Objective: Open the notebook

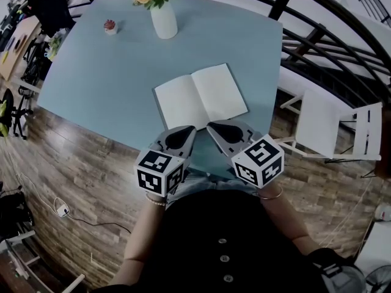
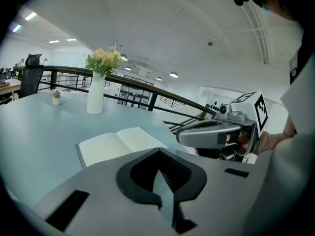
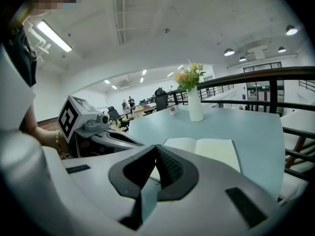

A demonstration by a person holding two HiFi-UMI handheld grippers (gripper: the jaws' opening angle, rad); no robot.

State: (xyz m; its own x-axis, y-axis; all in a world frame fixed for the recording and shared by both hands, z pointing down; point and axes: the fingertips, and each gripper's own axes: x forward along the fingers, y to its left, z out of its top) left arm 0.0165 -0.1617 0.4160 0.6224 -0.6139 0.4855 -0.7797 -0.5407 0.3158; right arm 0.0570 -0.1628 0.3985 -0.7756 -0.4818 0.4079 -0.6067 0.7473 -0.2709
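Observation:
The notebook (image 1: 200, 96) lies open and flat on the pale blue table (image 1: 104, 78), with blank cream pages facing up. It also shows in the left gripper view, notebook (image 2: 120, 144), and in the right gripper view, notebook (image 3: 206, 149). My left gripper (image 1: 190, 129) and right gripper (image 1: 211, 127) hover side by side just short of the notebook's near edge, above the table's front edge. Both are shut with nothing between the jaws. Neither touches the notebook.
A white vase (image 1: 164, 18) of yellow flowers and a small potted plant (image 1: 110, 26) stand at the table's far side. A white chair (image 1: 333, 127) and a black railing (image 1: 330, 47) are to the right. Wooden floor lies below the table.

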